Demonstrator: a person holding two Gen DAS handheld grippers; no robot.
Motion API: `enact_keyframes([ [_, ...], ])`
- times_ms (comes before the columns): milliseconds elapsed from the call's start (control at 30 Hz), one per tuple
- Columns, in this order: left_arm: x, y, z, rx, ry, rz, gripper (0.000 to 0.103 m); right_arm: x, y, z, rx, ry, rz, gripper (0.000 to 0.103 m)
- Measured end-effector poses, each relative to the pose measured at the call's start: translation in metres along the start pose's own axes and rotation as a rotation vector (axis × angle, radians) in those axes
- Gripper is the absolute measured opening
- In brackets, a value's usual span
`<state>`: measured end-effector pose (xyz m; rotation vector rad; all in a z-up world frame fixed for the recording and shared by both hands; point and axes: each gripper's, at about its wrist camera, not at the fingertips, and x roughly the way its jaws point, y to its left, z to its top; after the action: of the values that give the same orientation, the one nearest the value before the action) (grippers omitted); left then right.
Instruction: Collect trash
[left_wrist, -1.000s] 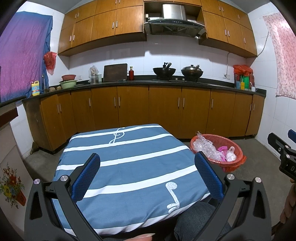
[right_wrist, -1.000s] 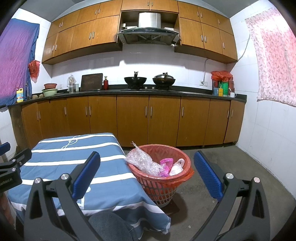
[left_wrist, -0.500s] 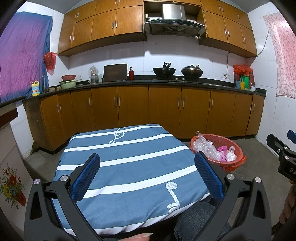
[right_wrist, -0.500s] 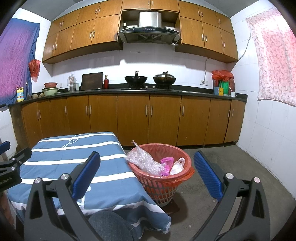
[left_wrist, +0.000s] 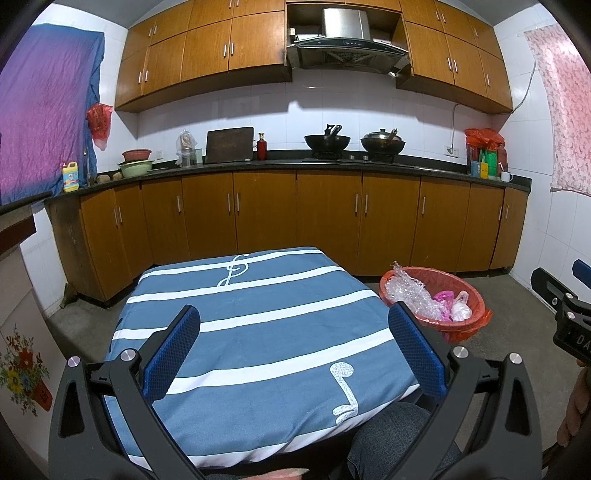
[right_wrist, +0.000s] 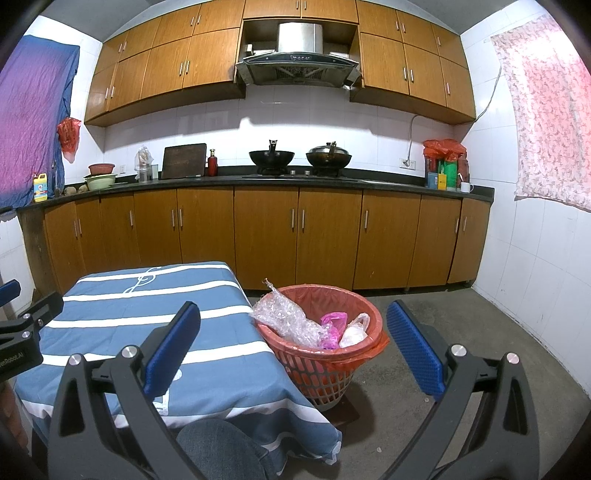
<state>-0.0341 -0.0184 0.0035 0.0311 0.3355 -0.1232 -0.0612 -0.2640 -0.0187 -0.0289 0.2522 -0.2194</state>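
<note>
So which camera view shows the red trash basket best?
The right wrist view: the red trash basket stands near the centre, its lattice wall and base visible. In the left wrist view the red trash basket sits at the right, its lower part hidden by the tablecloth.

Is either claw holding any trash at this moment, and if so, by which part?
Nothing is held. The left claw and the right claw are both wide open with nothing between their pads. The trash sits in the red basket.
</note>
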Motion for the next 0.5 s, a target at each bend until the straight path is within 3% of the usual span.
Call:
enact_keyframes([
  [500, 0.0, 0.0006, 0.0003, 0.001, 0.0, -0.001, 0.101, -0.0003, -0.0003, 0.001, 0.0, 0.001, 0.0, 0.099],
])
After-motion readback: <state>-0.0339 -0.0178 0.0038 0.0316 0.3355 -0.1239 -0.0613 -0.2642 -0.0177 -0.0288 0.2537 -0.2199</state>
